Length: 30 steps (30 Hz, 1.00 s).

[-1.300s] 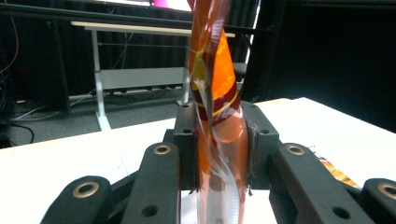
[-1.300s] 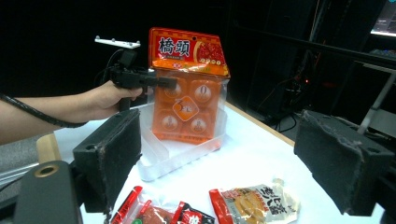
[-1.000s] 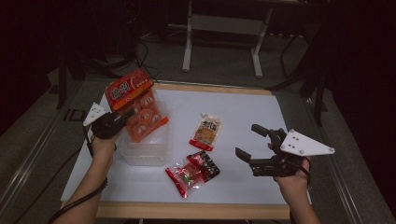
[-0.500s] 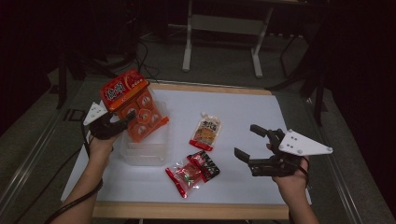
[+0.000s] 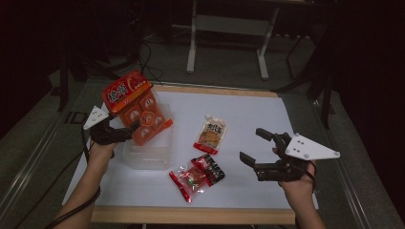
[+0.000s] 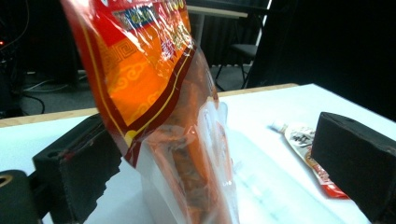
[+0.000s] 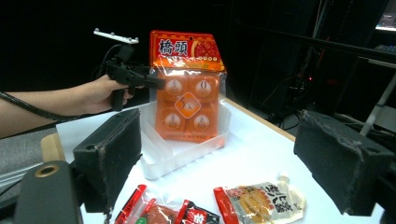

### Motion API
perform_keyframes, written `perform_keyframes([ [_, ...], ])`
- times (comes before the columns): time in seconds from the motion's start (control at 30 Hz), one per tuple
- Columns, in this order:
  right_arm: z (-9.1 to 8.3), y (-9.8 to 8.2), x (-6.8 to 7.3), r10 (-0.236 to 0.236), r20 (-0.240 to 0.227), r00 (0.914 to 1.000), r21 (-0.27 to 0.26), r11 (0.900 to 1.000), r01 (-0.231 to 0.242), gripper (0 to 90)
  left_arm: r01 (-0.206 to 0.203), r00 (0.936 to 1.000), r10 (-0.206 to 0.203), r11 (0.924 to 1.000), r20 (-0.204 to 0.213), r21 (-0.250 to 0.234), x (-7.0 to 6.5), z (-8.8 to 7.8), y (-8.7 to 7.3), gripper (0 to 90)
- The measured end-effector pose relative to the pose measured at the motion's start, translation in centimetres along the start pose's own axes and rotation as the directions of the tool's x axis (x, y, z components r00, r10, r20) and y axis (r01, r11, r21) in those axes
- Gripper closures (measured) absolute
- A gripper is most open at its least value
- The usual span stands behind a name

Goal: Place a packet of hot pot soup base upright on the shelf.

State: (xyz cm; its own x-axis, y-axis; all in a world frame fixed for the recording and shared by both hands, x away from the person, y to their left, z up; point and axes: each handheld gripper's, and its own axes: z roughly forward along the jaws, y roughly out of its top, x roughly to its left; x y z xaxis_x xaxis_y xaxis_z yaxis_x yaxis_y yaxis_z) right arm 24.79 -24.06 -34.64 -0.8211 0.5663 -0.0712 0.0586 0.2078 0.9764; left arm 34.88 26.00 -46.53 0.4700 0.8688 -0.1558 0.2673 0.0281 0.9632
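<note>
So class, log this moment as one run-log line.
left hand-held gripper: jaws just opening, orange snack bag between, standing in clear tray | right hand-held gripper: open, empty

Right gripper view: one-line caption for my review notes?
Orange snack pack stands in the clear tray beside the left gripper, its jaws just opened.

A snack bag (image 5: 137,107) stands in the tray (image 5: 145,160), with a pouch (image 5: 210,135) to its right.

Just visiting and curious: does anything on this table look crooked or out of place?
The orange snack bag stands on end in the clear tray, leaning over its rim between the left gripper's opened jaws. Other packets lie flat.
</note>
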Motion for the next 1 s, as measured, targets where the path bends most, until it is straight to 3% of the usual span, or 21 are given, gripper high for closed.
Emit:
perform_keyframes([
  [0.33, 0.4, -0.5, 0.2, -0.006, 0.002, 1.0, 0.015, 1.0, 0.006, 14.9, -0.054, 0.9985, 0.054, 0.9985, 0.002, 0.009, -0.8, -2.1, 0.3, 2.0],
  [0.63, 0.7, -1.1, 0.1, -0.007, -0.014, 0.9999, 0.028, 1.0, 0.007, 18.1, -0.031, 0.9995, 0.031, 0.9995, 0.011, 0.006, -1.5, -4.4, -0.1, 1.3],
  [0.77, 0.9, -1.6, 0.2, 0.004, 0.003, 1.0, 0.02, 1.0, -0.004, 18.3, -0.089, 0.996, 0.089, 0.9955, 0.002, 0.032, -2.3, -5.1, -0.5, 1.3],
  [0.87, 0.9, -1.8, 0.2, 0.005, 0.006, 1.0, 0.019, 1.0, -0.005, 18.2, -0.066, 0.9975, 0.065, 0.9976, 0.029, 0.022, -2.7, -5.9, -0.8, 1.3],
  [1.0, 1.1, -2.3, 0.4, -0.002, 0.006, 1.0, 0.024, 1.0, 0.002, 13.5, -0.089, 0.9949, 0.088, 0.9959, 0.049, 0.014, -3.7, -6.8, -1.0, 1.2],
])
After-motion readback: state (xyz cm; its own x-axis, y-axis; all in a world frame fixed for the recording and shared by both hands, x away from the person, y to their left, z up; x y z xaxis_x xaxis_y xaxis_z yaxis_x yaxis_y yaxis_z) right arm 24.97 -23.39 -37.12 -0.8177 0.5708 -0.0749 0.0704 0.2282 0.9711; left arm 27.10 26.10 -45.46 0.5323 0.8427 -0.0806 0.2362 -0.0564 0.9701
